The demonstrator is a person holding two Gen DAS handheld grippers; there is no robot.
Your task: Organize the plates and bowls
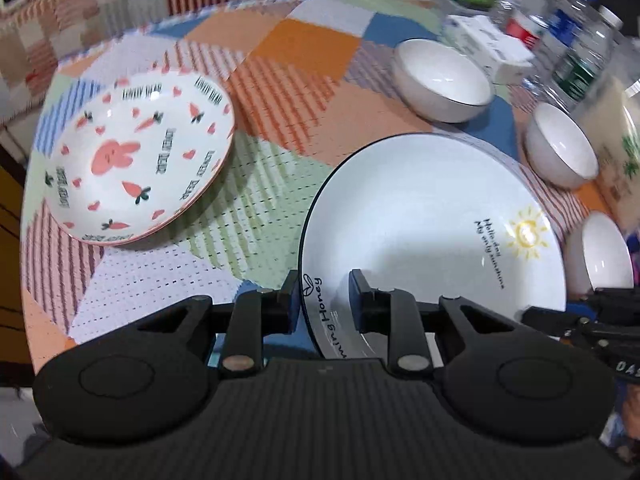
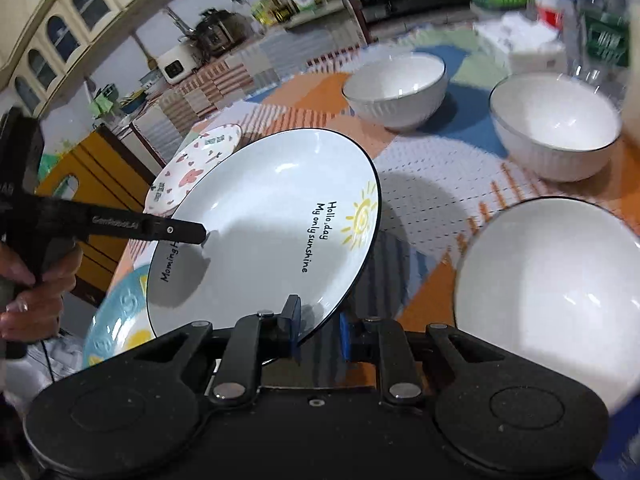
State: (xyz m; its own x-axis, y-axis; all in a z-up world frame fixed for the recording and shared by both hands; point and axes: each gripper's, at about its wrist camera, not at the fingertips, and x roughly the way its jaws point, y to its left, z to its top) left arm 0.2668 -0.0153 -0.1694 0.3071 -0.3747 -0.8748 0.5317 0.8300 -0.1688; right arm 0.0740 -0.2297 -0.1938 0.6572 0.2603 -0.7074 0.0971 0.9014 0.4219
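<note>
3 plates [image 2: 260, 216], 3 bowls [image 2: 556, 124]

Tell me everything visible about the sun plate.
The sun plate is a white, glossy, ceramic-looking shallow dish with a thin dark rim, a yellow sun drawing and black lettering. It is tilted, lifted off the patchwork tablecloth, casting a shadow. The left gripper and right gripper each clamp its rim on opposite sides. It looks empty and clean.
</note>
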